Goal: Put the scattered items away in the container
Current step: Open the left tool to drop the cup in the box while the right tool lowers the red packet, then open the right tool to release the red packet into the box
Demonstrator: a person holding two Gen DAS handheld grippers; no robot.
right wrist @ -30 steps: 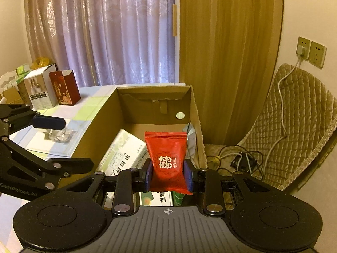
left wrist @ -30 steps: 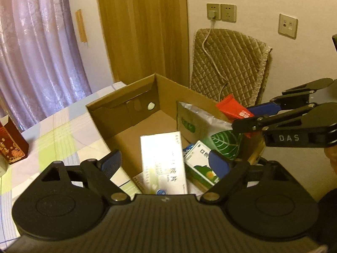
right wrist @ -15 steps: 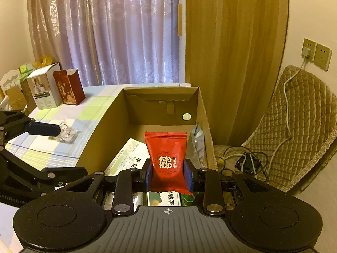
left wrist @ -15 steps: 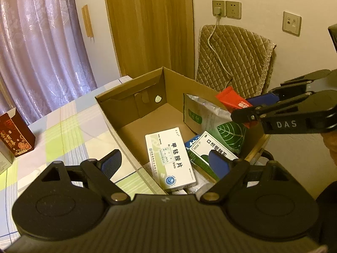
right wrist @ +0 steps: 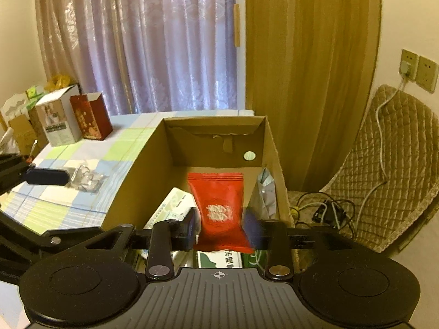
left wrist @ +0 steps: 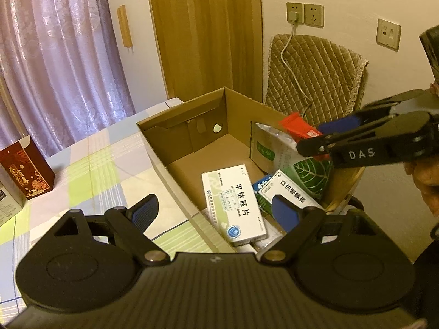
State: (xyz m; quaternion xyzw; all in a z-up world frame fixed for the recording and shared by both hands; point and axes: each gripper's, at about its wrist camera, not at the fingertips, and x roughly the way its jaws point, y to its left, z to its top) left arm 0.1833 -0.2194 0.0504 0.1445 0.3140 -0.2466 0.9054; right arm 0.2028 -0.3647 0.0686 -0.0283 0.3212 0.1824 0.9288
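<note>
An open cardboard box (left wrist: 153,148) (right wrist: 131,186) stands on the checked tablecloth (left wrist: 90,178). Inside lie a white medicine box (left wrist: 233,200), a green-and-white box (left wrist: 290,189) and a silver-green pouch (left wrist: 277,153). My right gripper (right wrist: 221,224) (left wrist: 310,137) hovers over the box's near right end. A red snack packet (right wrist: 219,208) (left wrist: 297,127) stands upright between its fingers. The pads are blurred and stand slightly off the packet's sides, so the gripper is open. My left gripper (left wrist: 214,208) is open and empty above the box's near left rim.
A clear plastic bag (right wrist: 87,178) lies on the cloth left of the box. At the table's far left stand a red carton (right wrist: 90,118) (left wrist: 24,167) and a white carton (right wrist: 57,120). A quilted chair (right wrist: 389,164) and cables (right wrist: 323,208) sit to the right.
My right gripper's fingers have spread a little from the red packet, which now looks blurred. My left gripper has drawn back and risen from the white medicine box lying in the box.
</note>
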